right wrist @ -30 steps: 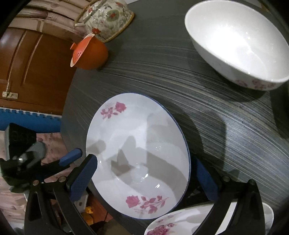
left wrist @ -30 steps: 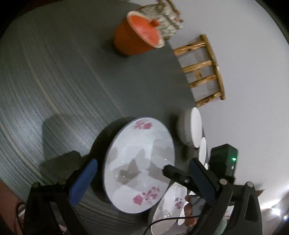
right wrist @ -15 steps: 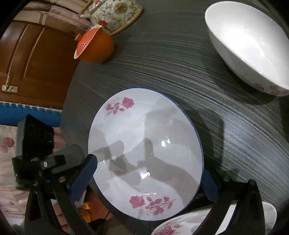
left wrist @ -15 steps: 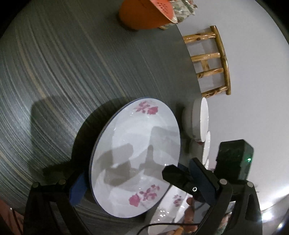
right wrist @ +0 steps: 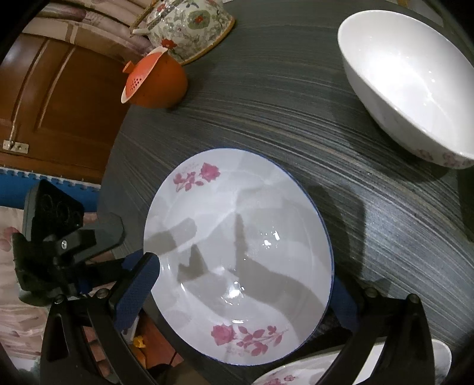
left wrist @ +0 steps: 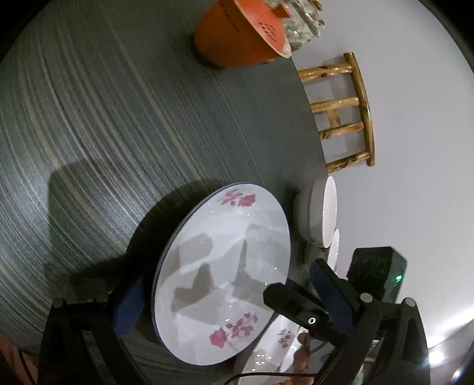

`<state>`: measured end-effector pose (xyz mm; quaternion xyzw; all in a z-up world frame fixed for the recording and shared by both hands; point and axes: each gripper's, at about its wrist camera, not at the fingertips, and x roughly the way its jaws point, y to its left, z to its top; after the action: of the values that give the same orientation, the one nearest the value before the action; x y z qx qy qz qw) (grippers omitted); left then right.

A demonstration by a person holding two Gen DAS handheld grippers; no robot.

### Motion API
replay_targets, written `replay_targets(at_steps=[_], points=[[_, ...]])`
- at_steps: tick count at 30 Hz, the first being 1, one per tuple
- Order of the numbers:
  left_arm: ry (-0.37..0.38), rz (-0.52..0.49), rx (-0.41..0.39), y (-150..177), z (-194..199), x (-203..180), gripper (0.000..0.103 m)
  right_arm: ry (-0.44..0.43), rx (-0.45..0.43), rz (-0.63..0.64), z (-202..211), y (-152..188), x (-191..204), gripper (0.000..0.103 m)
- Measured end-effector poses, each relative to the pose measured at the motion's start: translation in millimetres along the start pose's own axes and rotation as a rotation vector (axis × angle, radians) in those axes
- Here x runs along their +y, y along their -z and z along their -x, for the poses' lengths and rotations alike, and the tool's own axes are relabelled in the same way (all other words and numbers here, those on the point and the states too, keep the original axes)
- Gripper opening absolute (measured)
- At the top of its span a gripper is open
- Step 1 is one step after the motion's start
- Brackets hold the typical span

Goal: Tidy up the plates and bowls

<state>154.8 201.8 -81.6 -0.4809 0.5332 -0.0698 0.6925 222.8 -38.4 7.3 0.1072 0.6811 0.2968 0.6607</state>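
We are looking at a rose-patterned plate (right wrist: 237, 257) with a thin blue rim, lying over the near edge of the dark striped table (right wrist: 296, 103). Our right gripper (right wrist: 246, 287) is spread wide, with one blue pad at the plate's left rim and the other tucked at its right rim; whether the pads are actually pressing on the rim we cannot tell. Our left gripper (left wrist: 231, 293) is likewise standing wide open around the same plate (left wrist: 222, 272), its left pad low beside the rim and its right pad off to the other side, where the right gripper's black body is crossing in front of it; we cannot tell whether it is gripping. The plate itself is holding nothing, only shadows and glints.

Just beneath the plate's near edge, a second rose-patterned dish (right wrist: 299, 374) is peeking out, also empty as far as it shows. Farther back on the right, a large white bowl (right wrist: 408, 86) with faint pink flowers near its base is standing upright and empty. At the far side, an orange colander (right wrist: 154, 80) is tilting on the table, touching a floral lidded pot (right wrist: 189, 26). From the left wrist view, a wooden chair (left wrist: 340, 112) is showing past the table's edge.
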Motion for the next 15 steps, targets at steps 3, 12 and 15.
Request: replay_targets(at_steps=[3, 12, 15], points=[[-0.049, -0.044, -0.002, 3.8, -3.1, -8.7, 0.103, -0.013, -0.015, -0.021, 2.3, -0.5, -3.4, 0.103], [-0.075, -0.055, 0.003, 3.6, -6.3, -16.5, 0.103, -0.028, -0.024, -0.053, 11.0, 0.3, -13.8, 0.103], [-0.066, -0.053, 0.003, 2.1, -5.2, -19.5, 0.103, -0.027, -0.035, -0.044, 15.8, 1.1, -11.6, 0.103]])
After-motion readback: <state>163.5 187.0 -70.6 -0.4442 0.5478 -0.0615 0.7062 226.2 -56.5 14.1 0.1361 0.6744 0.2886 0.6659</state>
